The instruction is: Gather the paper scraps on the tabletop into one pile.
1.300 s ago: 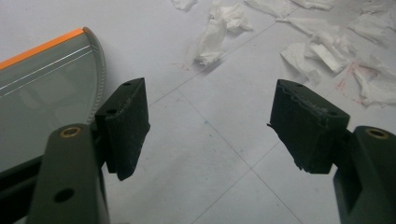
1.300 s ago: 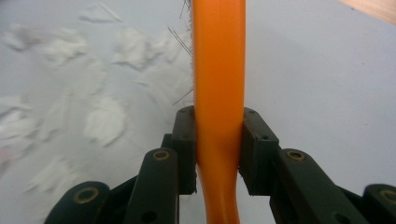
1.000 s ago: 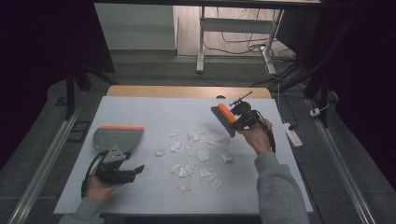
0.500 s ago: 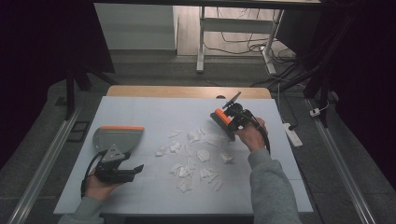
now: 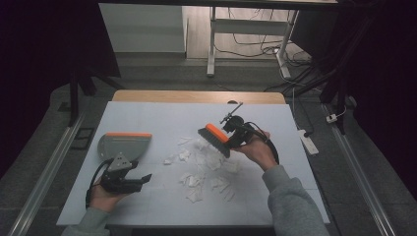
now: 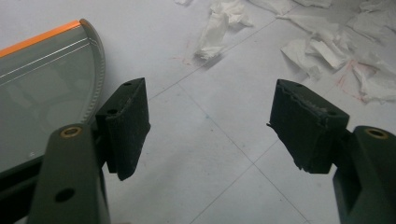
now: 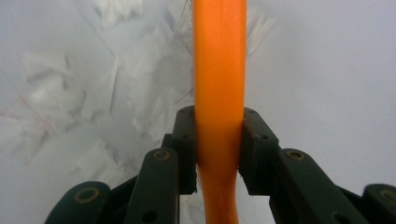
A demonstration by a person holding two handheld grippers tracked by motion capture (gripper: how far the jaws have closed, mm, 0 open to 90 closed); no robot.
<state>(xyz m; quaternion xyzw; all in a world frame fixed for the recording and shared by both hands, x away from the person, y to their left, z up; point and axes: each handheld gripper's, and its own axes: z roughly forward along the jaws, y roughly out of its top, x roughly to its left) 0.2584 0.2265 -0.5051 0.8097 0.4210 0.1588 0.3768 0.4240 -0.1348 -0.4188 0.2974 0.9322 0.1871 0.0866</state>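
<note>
White power strip (image 5: 308, 139) and tangled cables (image 5: 255, 46) on floor beside table (image 5: 162, 110)

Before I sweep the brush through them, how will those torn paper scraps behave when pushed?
The paper scraps look thin and crumpled, so probably very light and floppy. They will likely slide easily over the smooth table, though some may flip or slip under the brush bristles. Loosely scattered, they will probably spread rather than move together.

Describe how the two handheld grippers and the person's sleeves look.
Both the left gripper and the right gripper are black, with two blocky padded jaws on hinged links fixed by brass-coloured rivets. A grey three-cornered plate tops the left one, and a black cable loops from it. A thin rod sticks up from the right. The sleeves are grey.
</note>
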